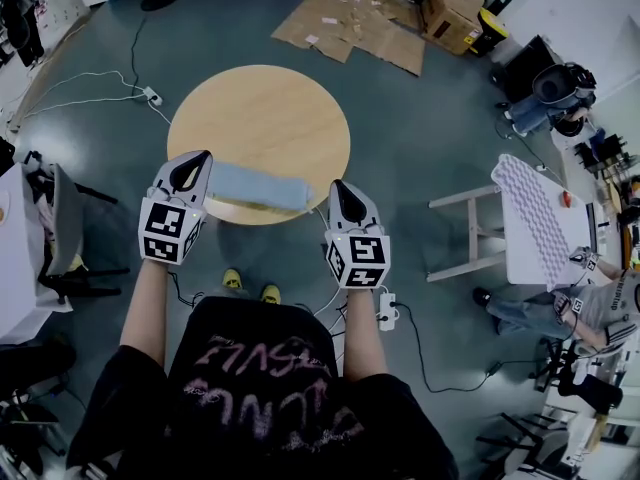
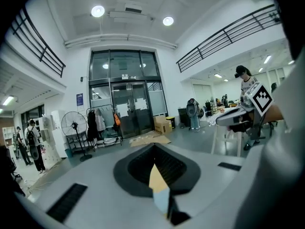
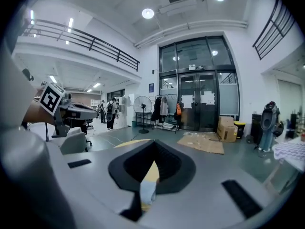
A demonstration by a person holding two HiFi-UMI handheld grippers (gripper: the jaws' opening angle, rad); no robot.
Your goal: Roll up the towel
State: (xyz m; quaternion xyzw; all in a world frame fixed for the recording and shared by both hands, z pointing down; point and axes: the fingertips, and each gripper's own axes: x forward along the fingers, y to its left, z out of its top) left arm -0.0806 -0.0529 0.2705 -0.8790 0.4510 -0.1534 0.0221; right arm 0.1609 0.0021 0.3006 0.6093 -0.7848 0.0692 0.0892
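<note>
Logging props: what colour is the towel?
Light blue towel, clearest in the head view.

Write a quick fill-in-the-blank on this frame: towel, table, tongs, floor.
1. The towel is light ___.
2. The wooden table has a ___ top.
3. The left tongs and right tongs are each ___ on one end of the towel.
4. Flattened ___ lies on the floor beyond the table.

Missing words: blue; round; shut; cardboard
</note>
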